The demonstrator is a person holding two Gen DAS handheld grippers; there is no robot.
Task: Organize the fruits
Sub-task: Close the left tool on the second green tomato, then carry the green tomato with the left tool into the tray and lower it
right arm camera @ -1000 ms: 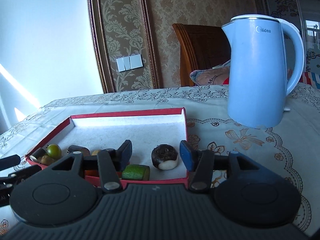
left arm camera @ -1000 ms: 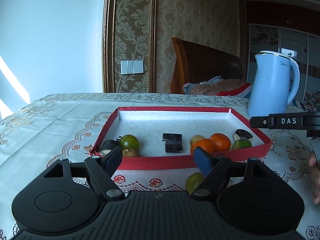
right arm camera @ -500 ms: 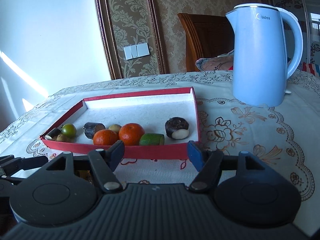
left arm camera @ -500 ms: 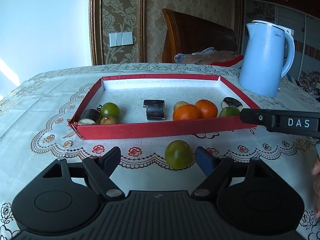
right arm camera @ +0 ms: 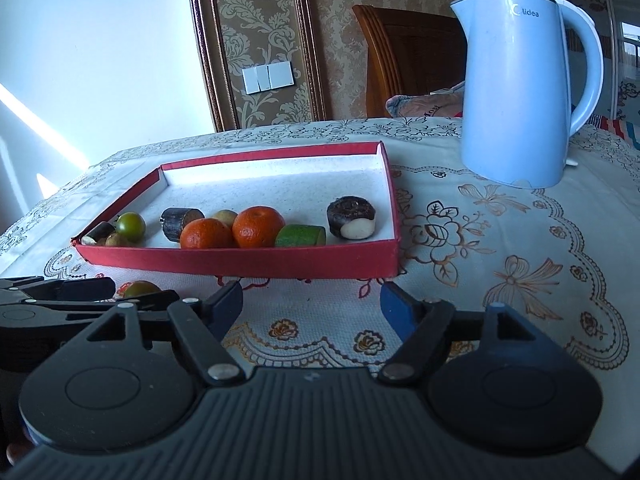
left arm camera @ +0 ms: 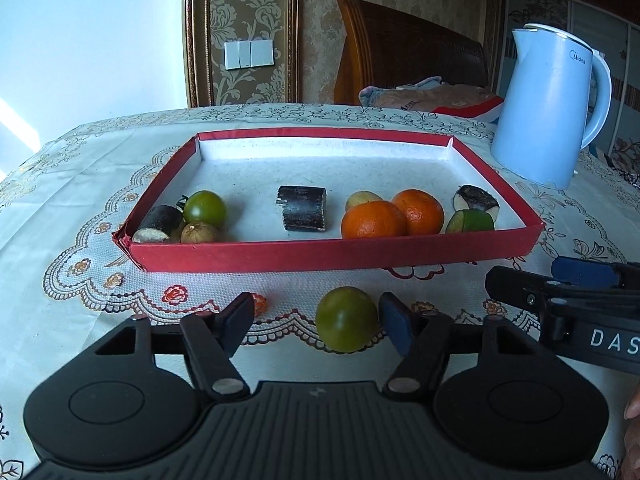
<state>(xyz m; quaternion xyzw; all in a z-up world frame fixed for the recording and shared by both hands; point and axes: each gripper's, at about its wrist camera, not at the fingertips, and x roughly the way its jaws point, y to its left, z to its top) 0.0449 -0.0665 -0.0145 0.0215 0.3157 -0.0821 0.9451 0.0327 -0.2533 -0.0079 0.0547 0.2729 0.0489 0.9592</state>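
Green fruit (left arm camera: 346, 319) lying loose on the tablecloth (left arm camera: 80, 208) just before the red tray (left arm camera: 340, 254), between the closing, not yet gripping jaws of the left gripper (left arm camera: 316, 322), against its right finger; right gripper (right arm camera: 311, 307) opening, empty, farther off.

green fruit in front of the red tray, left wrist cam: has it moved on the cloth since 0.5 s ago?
No. The green fruit sits on the same scalloped border of the tablecloth, before the red tray; only the camera shifted.
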